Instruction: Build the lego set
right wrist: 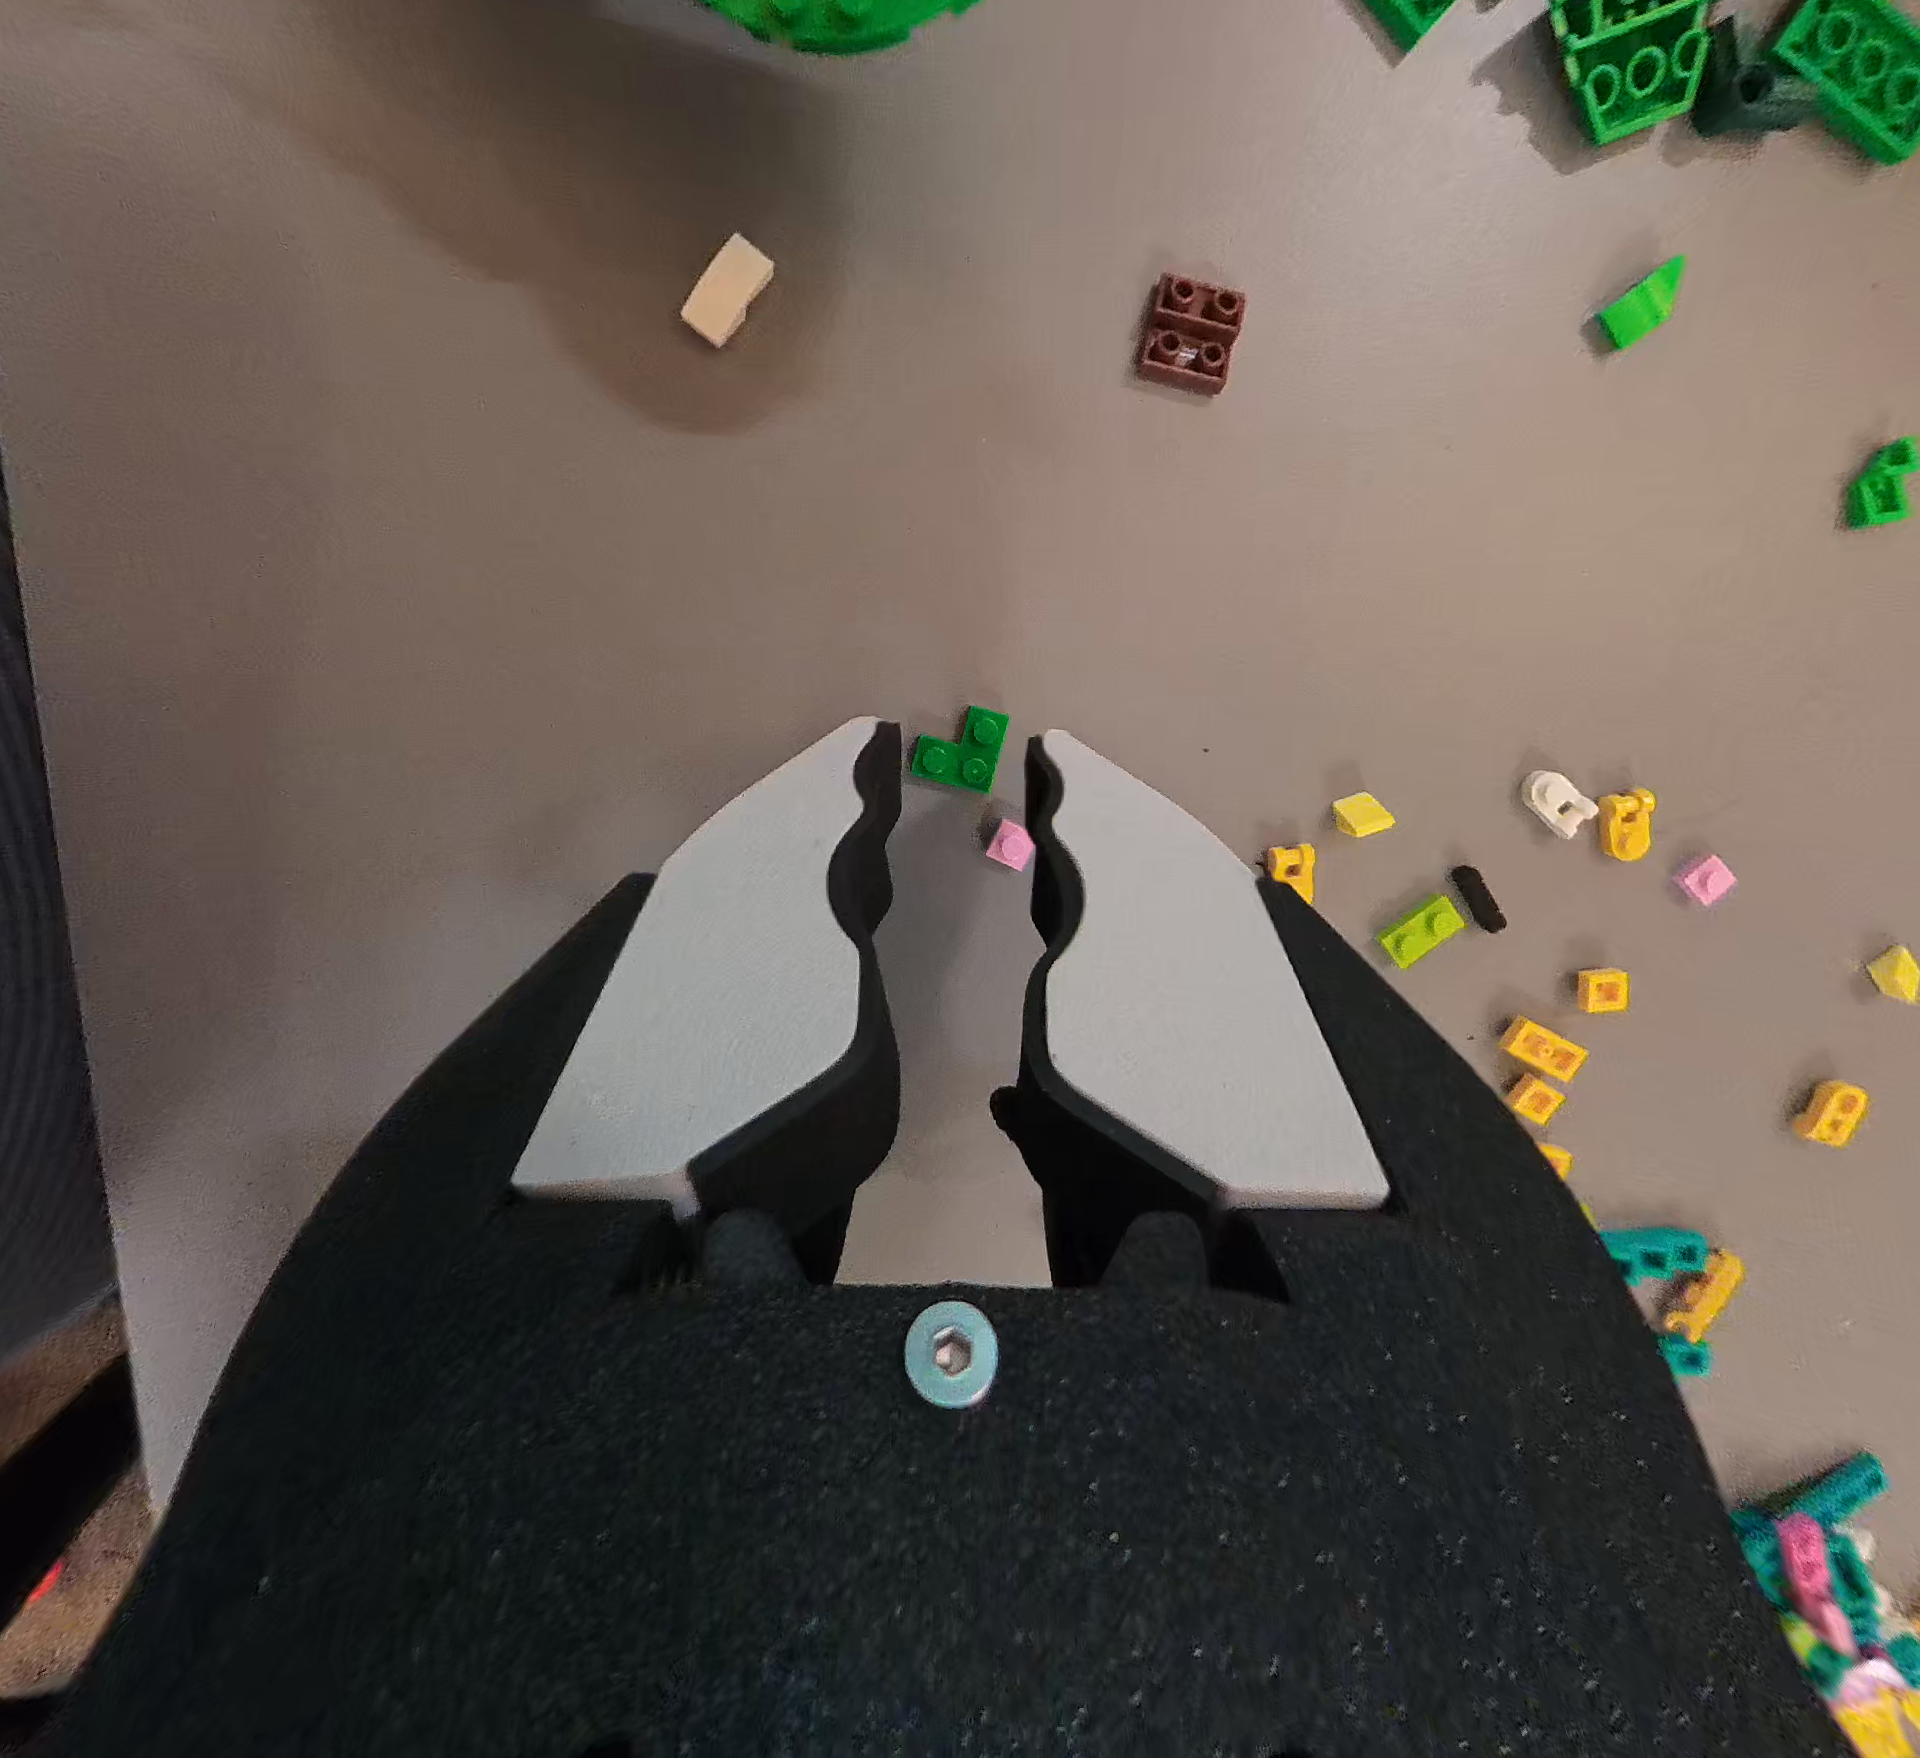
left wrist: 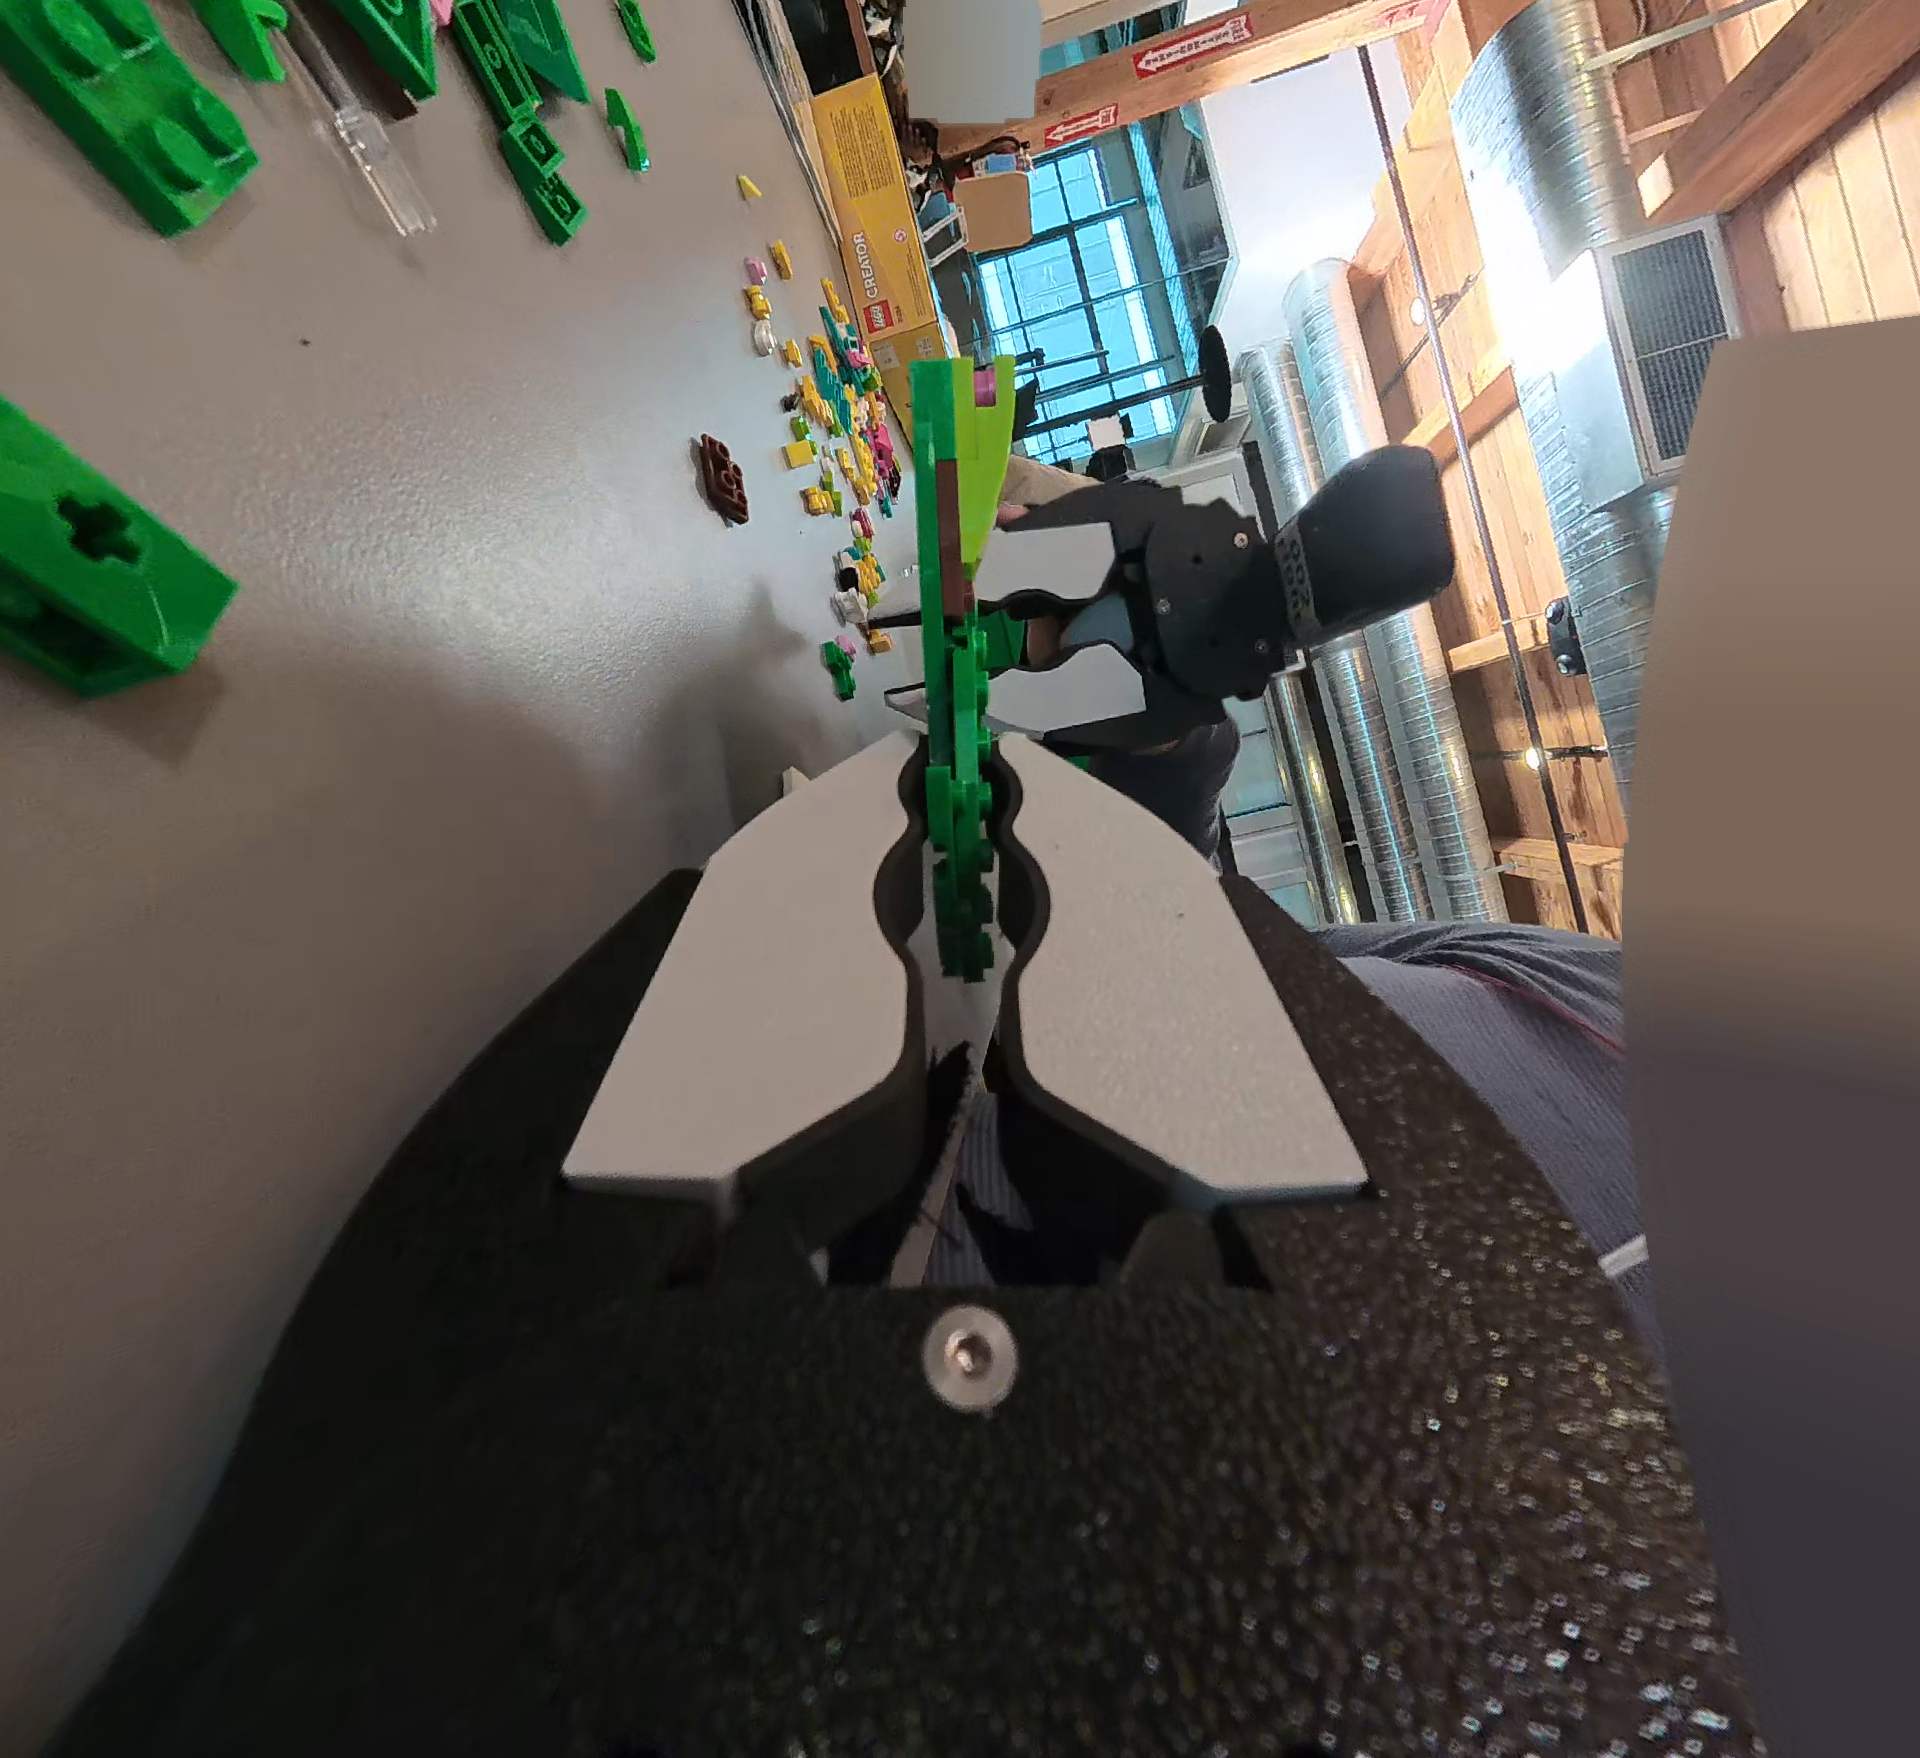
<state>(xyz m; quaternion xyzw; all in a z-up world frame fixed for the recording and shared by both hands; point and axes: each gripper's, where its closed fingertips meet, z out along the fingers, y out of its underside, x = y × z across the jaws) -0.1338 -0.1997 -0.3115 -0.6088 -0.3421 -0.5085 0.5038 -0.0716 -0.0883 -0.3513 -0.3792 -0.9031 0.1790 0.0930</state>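
The left gripper (left wrist: 958, 763) is clamped on the green studded end of a long plate assembly (left wrist: 951, 586) that runs away from it, brown and lime farther out. The right gripper (right wrist: 961, 742) hangs over the grey table (right wrist: 416, 565), jaws parted and empty, a green corner plate (right wrist: 961, 750) between its tips and a pink stud (right wrist: 1008, 844) just nearer. Farther off lie a tan slope (right wrist: 727, 290) and brown brick (right wrist: 1192, 334).

A long, thin green build (left wrist: 954, 669) with a brown strip and a lime piece near its far end stands edge-on, pinched at its near end. On the grey table (right wrist: 520, 565), a small green L-shaped plate (right wrist: 961, 750) lies flat, studs up, a tiny pink stud piece (right wrist: 1008, 844) just beside it.
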